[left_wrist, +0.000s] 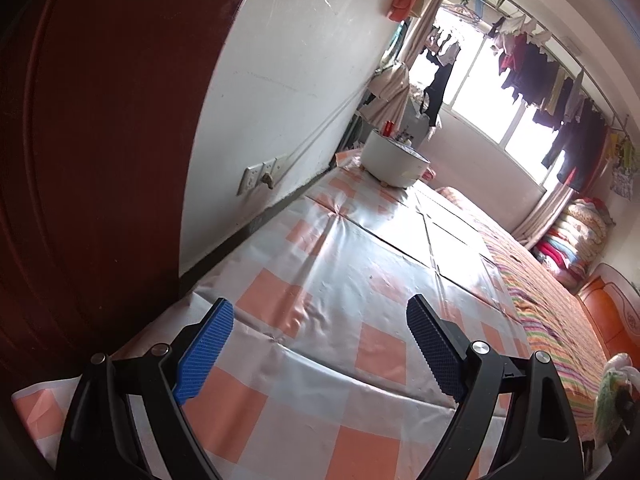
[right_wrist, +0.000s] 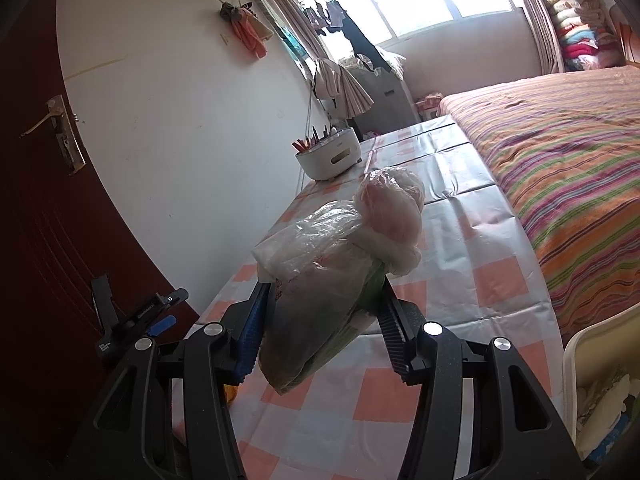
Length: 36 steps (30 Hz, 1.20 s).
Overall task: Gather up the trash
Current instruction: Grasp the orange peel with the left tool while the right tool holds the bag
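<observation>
My right gripper [right_wrist: 320,292] is shut on a crumpled clear plastic bag [right_wrist: 332,272] with pinkish and green contents, held above the checked tablecloth [right_wrist: 472,264]. My left gripper [left_wrist: 320,316] is open and empty, low over the same orange-and-white checked tablecloth [left_wrist: 320,264] near the table's near end. The left gripper also shows at the lower left of the right wrist view [right_wrist: 140,316], beside the door. A bin with paper trash [right_wrist: 600,396] shows at the lower right edge of the right wrist view.
A white round pot [left_wrist: 394,162] with utensils stands at the table's far end by the wall; it also shows in the right wrist view [right_wrist: 330,154]. A striped bed [right_wrist: 560,152] runs along the table's right side. A dark red door [right_wrist: 48,200] stands at left. A wall socket [left_wrist: 262,174] sits above the table.
</observation>
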Motion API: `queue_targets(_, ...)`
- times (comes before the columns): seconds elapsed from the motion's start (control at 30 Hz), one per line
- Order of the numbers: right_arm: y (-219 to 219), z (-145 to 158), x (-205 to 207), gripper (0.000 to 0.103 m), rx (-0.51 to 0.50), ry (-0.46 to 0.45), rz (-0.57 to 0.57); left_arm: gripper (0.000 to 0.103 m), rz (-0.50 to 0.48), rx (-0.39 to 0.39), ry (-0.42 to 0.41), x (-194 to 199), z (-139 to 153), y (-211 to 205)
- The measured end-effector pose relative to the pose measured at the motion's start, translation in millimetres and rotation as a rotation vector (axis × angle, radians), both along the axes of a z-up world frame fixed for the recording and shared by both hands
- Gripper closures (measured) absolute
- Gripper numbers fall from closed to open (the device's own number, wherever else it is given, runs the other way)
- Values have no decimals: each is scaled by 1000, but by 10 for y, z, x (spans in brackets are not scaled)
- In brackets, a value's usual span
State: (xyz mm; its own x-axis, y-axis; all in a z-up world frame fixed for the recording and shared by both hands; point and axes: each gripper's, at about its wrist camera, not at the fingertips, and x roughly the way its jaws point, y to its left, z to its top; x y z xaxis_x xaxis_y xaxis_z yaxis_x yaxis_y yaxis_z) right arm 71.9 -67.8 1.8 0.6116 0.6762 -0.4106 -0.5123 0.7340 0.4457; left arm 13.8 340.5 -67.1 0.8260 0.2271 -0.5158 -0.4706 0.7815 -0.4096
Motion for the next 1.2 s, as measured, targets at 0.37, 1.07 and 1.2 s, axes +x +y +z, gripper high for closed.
queue_targets(0.37, -70, -21, 54, 52, -4, 6, -23, 17, -214, 30, -9, -42, 81, -206)
queue_targets(1.07, 15, -174, 125, 52, -43, 29, -29, 17, -635, 342, 101, -537, 104, -1054)
queue_targets(1.2, 90, -147, 107, 52, -46, 19, -17, 17, -704, 370, 206, -456, -80, -1212)
